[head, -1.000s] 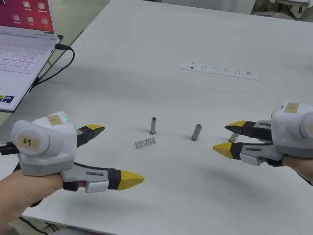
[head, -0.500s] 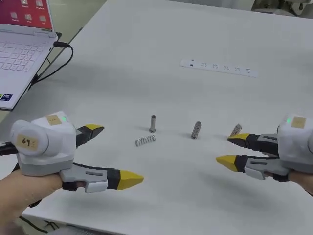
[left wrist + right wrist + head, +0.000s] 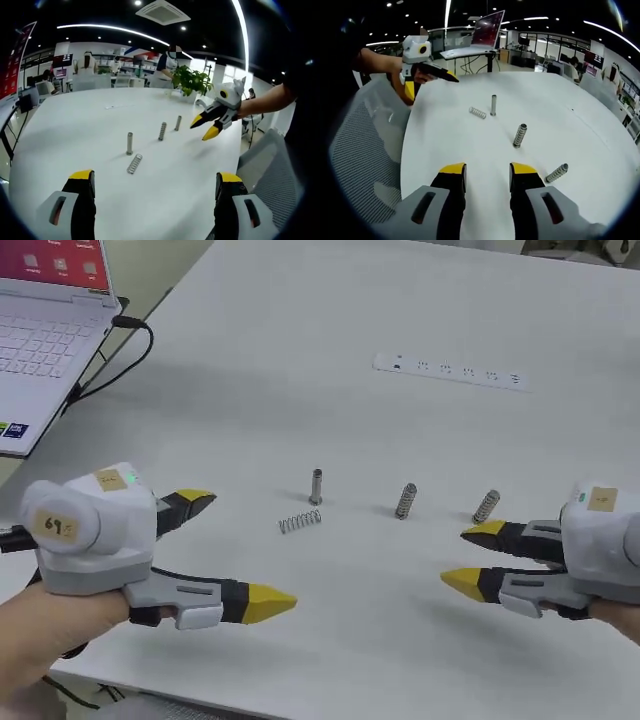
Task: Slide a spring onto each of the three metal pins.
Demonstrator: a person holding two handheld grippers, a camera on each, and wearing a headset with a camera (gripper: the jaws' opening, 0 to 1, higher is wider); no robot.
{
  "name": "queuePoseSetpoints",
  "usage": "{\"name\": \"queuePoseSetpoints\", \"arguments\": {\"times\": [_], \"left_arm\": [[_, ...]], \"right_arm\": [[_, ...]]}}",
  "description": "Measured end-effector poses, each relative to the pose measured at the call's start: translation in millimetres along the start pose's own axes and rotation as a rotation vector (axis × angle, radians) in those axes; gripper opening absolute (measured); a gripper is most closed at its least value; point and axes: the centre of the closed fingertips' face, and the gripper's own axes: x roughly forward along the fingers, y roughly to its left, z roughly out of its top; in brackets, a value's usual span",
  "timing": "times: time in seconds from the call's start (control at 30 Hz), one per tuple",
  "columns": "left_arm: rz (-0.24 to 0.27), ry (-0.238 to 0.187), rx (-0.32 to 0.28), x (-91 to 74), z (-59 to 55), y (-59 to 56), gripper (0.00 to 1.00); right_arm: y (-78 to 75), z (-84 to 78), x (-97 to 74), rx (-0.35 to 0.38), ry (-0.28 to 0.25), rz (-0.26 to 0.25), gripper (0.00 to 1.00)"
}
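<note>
On the white table (image 3: pixel 300 360) three metal pins stand in a row, a little beyond the two grippers. The bare pin (image 3: pixel 316 486) is at the left end and stands upright. The loose spring (image 3: pixel 300 522) lies flat on the table just beside it, on the near side, and does not touch it. The middle pin (image 3: pixel 405 501) and the third pin (image 3: pixel 486 506) each have a spring around them, and both seem to lean a little. The left gripper view gives the same order: bare pin (image 3: pixel 129 143), loose spring (image 3: pixel 134 163), then the two covered pins further away. The left gripper (image 3: pixel 238 550) hovers at the near left, with its jaws spread wide and nothing between them. The right gripper (image 3: pixel 470 554) hovers at the near right, near the third pin but apart from it. Its jaws are parted by a narrower gap and also grip nothing. Further back a white power strip (image 3: pixel 447 373) lies flat; its marks are too small to read. At the far left there is an open laptop (image 3: pixel 45 330) with a black cable (image 3: pixel 120 370) at its side; the writing on its screen cannot be read. A tan label (image 3: pixel 57 527) on the left gripper carries the handwritten number "69". In the right gripper view a grey mesh chair (image 3: pixel 365 140) is at the table edge, and in the left gripper view a green plant (image 3: pixel 192 80) stands behind the table.
</note>
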Motion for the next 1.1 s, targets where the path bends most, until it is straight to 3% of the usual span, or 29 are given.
{"name": "queuePoseSetpoints", "arguments": {"times": [0.17, 0.57, 0.93, 1.1], "left_arm": [[0.002, 0.004, -0.005, -0.2, -2.7, 1.6, 0.98], [0.004, 0.003, -0.009, -1.6, -2.6, 5.3, 0.98], [0.003, -0.004, -0.008, -2.8, 0.2, 7.8, 0.98], [-0.004, -0.005, -0.010, -2.4, 0.0, 7.2, 0.98]], "right_arm": [[7.6, 9.1, 12.7, -0.066, 0.012, 0.037, 0.33], [8.3, 44.3, 57.0, -0.199, 0.019, 0.110, 0.31], [23.3, 73.9, 89.4, -0.269, 0.033, 0.178, 0.30], [26.7, 77.5, 105.1, -0.280, 0.049, 0.197, 0.28]]}}
